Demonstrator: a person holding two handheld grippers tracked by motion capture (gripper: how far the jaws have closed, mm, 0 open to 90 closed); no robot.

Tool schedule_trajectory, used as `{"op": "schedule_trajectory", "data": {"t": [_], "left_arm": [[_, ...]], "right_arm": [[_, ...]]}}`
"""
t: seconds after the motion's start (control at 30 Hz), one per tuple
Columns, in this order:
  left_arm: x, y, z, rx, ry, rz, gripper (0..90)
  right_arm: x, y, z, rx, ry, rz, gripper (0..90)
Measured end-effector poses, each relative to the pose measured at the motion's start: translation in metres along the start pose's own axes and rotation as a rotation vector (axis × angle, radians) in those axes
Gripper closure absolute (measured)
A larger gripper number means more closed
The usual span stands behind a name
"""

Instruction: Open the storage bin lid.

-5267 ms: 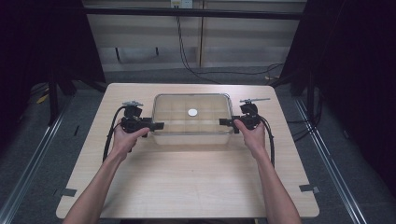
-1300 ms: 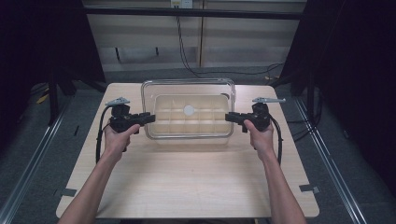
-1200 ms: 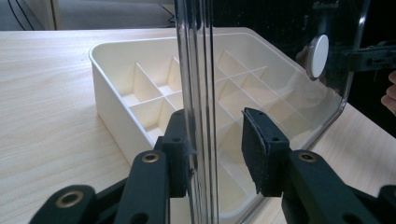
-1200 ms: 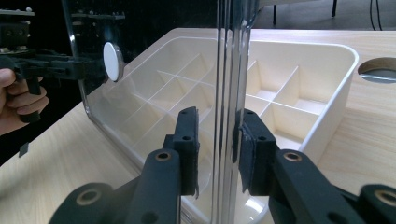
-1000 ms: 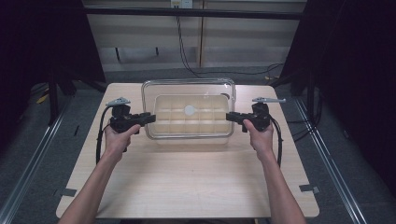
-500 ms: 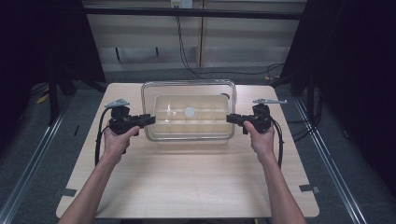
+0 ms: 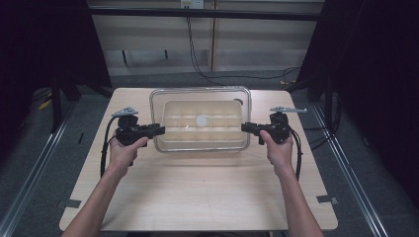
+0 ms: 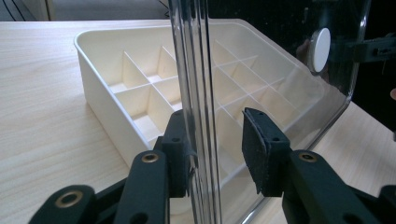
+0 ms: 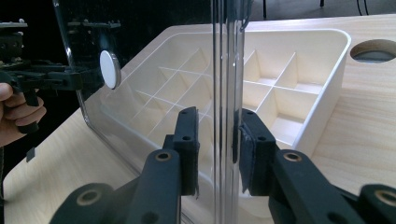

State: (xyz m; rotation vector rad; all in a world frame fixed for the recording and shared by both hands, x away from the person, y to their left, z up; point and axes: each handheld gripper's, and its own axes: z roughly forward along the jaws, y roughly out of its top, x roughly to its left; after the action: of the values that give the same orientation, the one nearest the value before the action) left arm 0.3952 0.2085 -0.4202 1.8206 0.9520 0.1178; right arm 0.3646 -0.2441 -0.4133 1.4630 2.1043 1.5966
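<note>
A clear plastic lid [image 7: 200, 92] with a white round knob [image 7: 201, 120] hangs level above a cream tray [image 7: 170, 134] divided into several compartments. My left gripper [image 7: 158, 129] is shut on the lid's left rim and my right gripper [image 7: 245, 127] on its right rim. In the left gripper view the lid's rim [image 8: 194, 70] stands upright between the jaws of the left gripper [image 8: 217, 144], with the tray [image 8: 116, 74] behind. The right gripper view shows the rim [image 9: 226, 56] between the pads of the right gripper [image 9: 217, 144], and the knob [image 9: 110, 69] at the left.
The wooden table [image 7: 197, 187] has wide bare room in front of the tray. A round hole [image 9: 376, 50] lies in the tabletop behind the tray. Dark curtains and floor rails flank the table, and cables run on the floor behind it.
The lid, which first lay on the tray, is now lifted off and held above it by both grippers. Over the last second it has barely moved.
</note>
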Motion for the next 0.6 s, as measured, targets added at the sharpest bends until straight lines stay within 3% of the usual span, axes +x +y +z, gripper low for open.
{"op": "schedule_trajectory", "data": {"t": [0.6], "left_arm": [[-0.015,-0.011,-0.005,0.048,-0.005,0.028,63.4]], "right_arm": [[0.01,-0.013,-0.016,0.012,-0.014,0.025,71.4]]}}
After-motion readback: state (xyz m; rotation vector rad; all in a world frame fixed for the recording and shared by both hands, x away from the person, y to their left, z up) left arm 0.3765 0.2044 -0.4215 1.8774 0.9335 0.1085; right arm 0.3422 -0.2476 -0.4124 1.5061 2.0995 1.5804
